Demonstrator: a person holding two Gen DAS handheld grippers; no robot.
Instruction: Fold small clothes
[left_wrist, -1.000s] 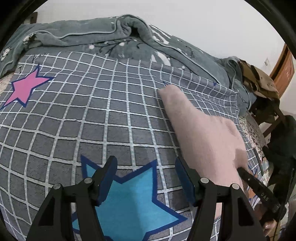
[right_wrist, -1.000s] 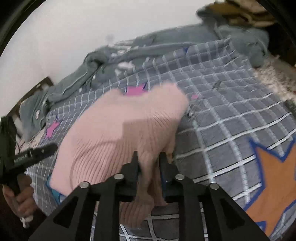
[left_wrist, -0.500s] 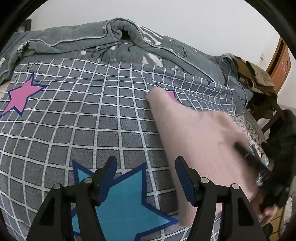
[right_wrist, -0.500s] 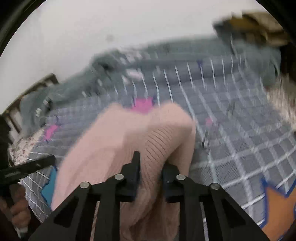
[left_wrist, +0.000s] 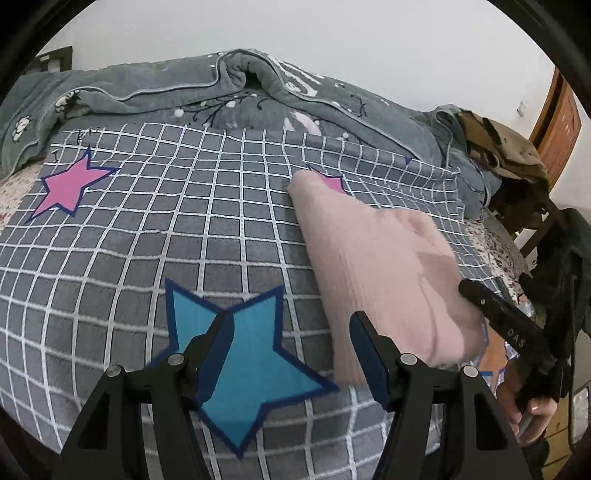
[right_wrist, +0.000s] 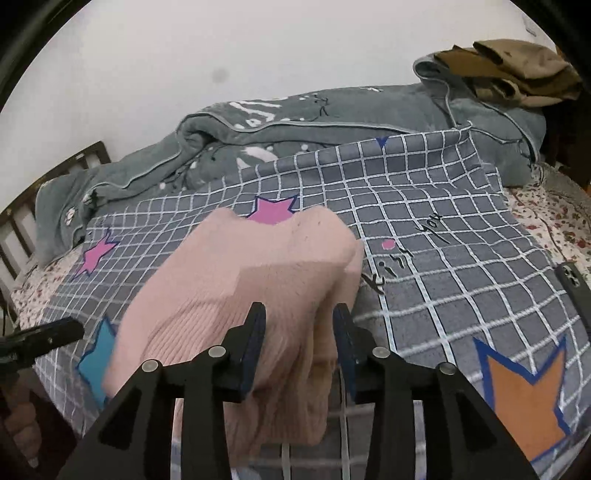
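A pink ribbed knit garment (right_wrist: 243, 295) lies folded on the grey checked blanket; in the left wrist view it (left_wrist: 373, 266) sits to the right of centre. My right gripper (right_wrist: 299, 325) has its jaws parted around the garment's near end, not pinching it. My left gripper (left_wrist: 291, 336) is open and empty over the blue star (left_wrist: 243, 365), just left of the garment. The right gripper's finger also shows in the left wrist view (left_wrist: 498, 317) at the garment's right edge.
The grey checked blanket (left_wrist: 147, 236) with stars covers the bed. A rumpled grey-green quilt (left_wrist: 184, 92) lies along the back. Brown clothes (right_wrist: 517, 70) are piled at the far right. A phone (right_wrist: 572, 284) lies at the right edge. A wooden headboard (right_wrist: 44, 177) stands left.
My right gripper was shut on the garment's end, carried it over and has now opened, letting the fold drop. The left gripper stayed open and shifted slightly.
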